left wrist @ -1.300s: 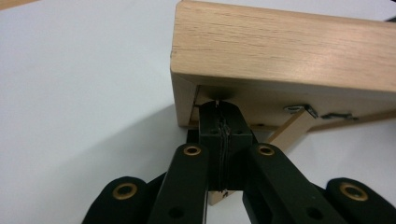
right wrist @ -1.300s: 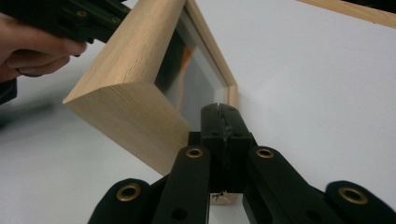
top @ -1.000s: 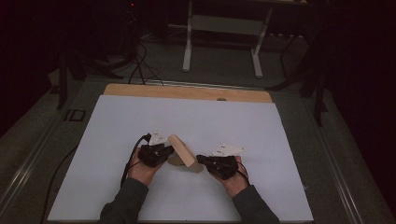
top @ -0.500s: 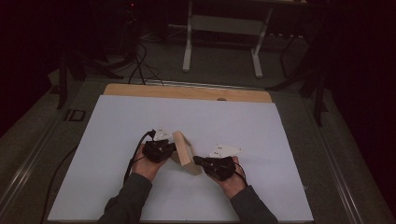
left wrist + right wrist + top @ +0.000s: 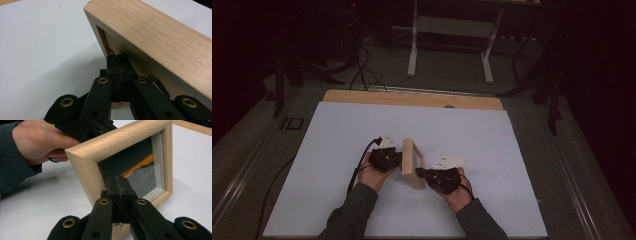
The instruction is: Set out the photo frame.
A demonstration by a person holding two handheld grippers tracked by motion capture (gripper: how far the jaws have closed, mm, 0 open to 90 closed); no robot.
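High view: your two grippers flank an upright wooden picture frame point(image 5: 413, 162) at the sheet's centre.
Left gripper point(image 5: 398, 159) at nine o'clock, right gripper point(image 5: 419, 173) at four; both clenched, tips against it, gripping nothing.

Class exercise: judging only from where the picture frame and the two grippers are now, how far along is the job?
Done: the wooden picture frame stands on edge on the white table. In hand: the left gripper, jaws shut, meets its back, and the right gripper, also shut, meets its glass front, bracing it. Left: letting go so the frame stands unaided.
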